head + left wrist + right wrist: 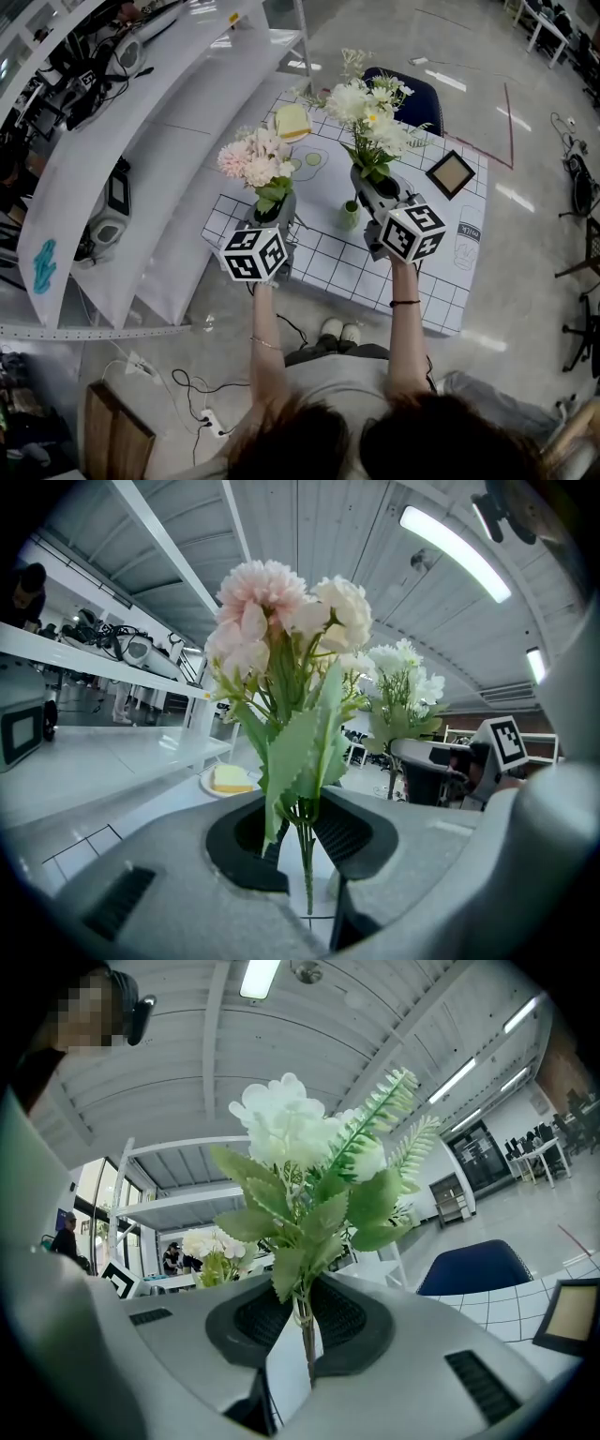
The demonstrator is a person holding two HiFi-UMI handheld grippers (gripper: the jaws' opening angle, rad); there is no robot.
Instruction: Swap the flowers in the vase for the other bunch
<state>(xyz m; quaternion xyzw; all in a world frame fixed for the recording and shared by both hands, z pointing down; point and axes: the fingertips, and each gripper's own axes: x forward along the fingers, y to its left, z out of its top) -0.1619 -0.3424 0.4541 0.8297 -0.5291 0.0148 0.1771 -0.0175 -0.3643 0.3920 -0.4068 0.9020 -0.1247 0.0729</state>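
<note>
Head view: I count one pink bunch (258,161), one white bunch (370,111), one vase (350,215) on bench (319,267) (standing between both tools). Left gripper view: left hand-held gripper (305,832) pinching pink bunch stems. Right gripper view: right hand-held gripper (305,1321) pinching white bunch stems.

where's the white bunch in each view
Head view: white bunch upper right of centre, over the table.
Left gripper view: white bunch right of centre, behind the pink bunch.
Right gripper view: white bunch dead centre, stems in the right gripper.
Shared landmark: the gridded table, in all three.
</note>
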